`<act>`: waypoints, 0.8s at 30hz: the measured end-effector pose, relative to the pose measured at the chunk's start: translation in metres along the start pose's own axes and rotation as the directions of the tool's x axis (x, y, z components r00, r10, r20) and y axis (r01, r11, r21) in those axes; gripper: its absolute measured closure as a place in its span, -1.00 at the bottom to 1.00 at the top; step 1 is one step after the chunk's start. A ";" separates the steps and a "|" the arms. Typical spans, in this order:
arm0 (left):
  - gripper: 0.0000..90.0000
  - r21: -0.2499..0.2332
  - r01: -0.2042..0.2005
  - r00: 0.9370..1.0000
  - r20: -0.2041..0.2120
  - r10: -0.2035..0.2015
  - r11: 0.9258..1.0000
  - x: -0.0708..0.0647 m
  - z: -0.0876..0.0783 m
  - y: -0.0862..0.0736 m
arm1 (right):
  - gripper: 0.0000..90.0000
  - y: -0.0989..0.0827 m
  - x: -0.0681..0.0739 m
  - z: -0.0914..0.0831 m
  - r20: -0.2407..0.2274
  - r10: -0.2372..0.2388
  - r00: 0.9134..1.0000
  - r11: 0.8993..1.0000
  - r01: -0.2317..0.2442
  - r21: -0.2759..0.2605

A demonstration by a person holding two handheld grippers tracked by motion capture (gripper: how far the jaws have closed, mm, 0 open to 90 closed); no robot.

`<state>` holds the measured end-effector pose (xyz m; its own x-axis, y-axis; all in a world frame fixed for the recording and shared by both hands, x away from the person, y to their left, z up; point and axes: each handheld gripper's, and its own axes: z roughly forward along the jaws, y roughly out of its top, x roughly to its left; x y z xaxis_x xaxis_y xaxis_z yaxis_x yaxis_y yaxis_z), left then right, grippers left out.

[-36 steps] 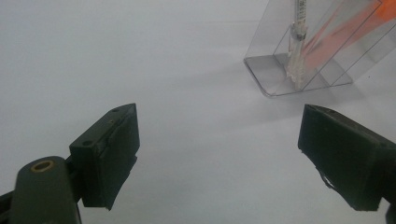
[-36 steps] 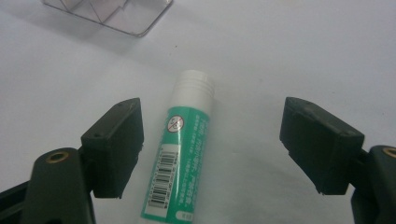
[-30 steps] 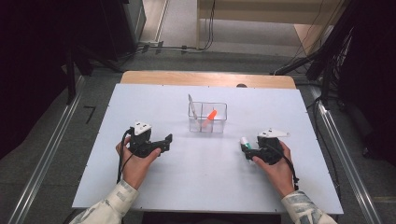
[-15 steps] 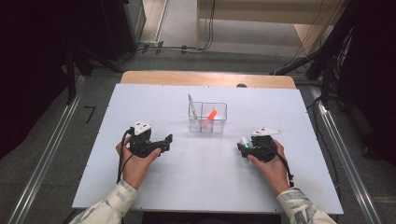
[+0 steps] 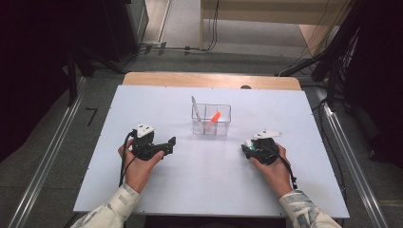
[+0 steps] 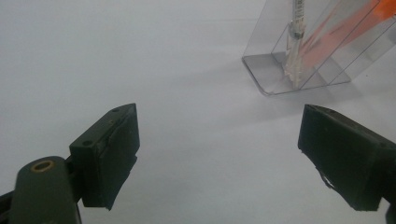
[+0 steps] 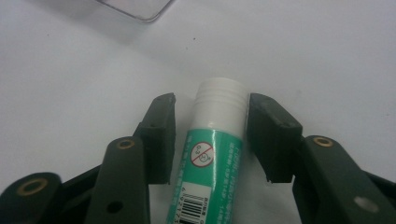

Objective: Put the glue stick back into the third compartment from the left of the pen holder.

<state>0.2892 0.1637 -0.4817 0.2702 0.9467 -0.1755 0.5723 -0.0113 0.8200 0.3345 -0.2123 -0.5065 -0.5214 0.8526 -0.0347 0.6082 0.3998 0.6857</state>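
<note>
A green glue stick [image 7: 212, 154] with a white ribbed cap lies on the white table between the jaws of my right gripper [image 7: 210, 112]. The jaws have just been closing around it; a thin gap still shows beside the left pad [image 7: 161, 140]. In the high view the right gripper [image 5: 251, 147] sits at the right, cap end of the glue stick [image 5: 246, 143] pointing left. My left gripper [image 5: 170, 144] rests at the left, open wide [image 6: 219, 140] and holding nothing, and it faces a clear plastic box [image 6: 299, 70].
The clear box [image 5: 211, 119] stands at the table's middle back, holding an orange pen [image 5: 215, 117] and a white stick-like item [image 5: 194, 106] leaning in its left part. The white table [image 5: 204, 190] ends in a wooden strip at the far edge.
The right gripper has shifted a little to the left and its jaws have narrowed around the glue stick. The left hand has stayed put.
</note>
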 end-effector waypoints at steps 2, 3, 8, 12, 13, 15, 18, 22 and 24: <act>-0.70 0.001 0.000 1.000 -0.001 0.000 1.000 0.000 0.000 0.000 | 0.25 0.000 -0.001 0.000 0.000 0.006 1.000 1.000 -0.006 -0.002; -0.70 0.002 0.000 1.000 0.001 0.000 1.000 0.000 0.000 0.000 | 0.27 0.000 -0.001 0.000 0.000 0.005 1.000 1.000 -0.005 -0.002; -0.70 0.003 0.000 1.000 0.002 0.000 1.000 0.000 0.000 0.000 | 0.40 0.000 -0.001 -0.001 0.003 -0.001 1.000 1.000 0.001 -0.004; -0.70 -0.001 0.003 1.000 0.002 -0.003 1.000 0.000 0.000 0.000 | 0.40 0.000 -0.003 -0.001 -0.012 0.005 1.000 1.000 -0.006 -0.003; -0.70 -0.001 0.002 1.000 0.002 -0.002 1.000 0.000 0.000 0.000 | 0.40 0.000 -0.003 -0.001 -0.014 0.006 1.000 1.000 -0.006 -0.004; -0.70 -0.002 0.002 1.000 0.002 -0.002 1.000 0.001 0.000 0.000 | 0.40 0.000 -0.004 -0.001 -0.015 0.003 1.000 1.000 -0.003 -0.003; -0.70 -0.004 0.005 1.000 0.001 -0.005 1.000 0.001 0.000 0.000 | 0.40 0.001 -0.006 -0.003 -0.021 0.014 1.000 1.000 -0.014 -0.006; -0.70 -0.003 0.005 1.000 0.002 -0.005 1.000 0.001 -0.001 0.001 | 0.40 0.005 -0.005 -0.009 -0.034 0.018 0.999 0.999 -0.020 -0.038; -0.70 -0.003 0.007 1.000 0.002 -0.007 1.000 0.001 -0.001 0.001 | 0.40 0.007 -0.005 -0.012 -0.043 0.016 0.999 0.998 -0.019 -0.052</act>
<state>0.2893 0.1654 -0.4810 0.2674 0.9462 -0.1820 0.5716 -0.0038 0.8205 0.3340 -0.2179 -0.4924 -0.5367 0.8437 0.0079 0.5856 0.3658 0.7234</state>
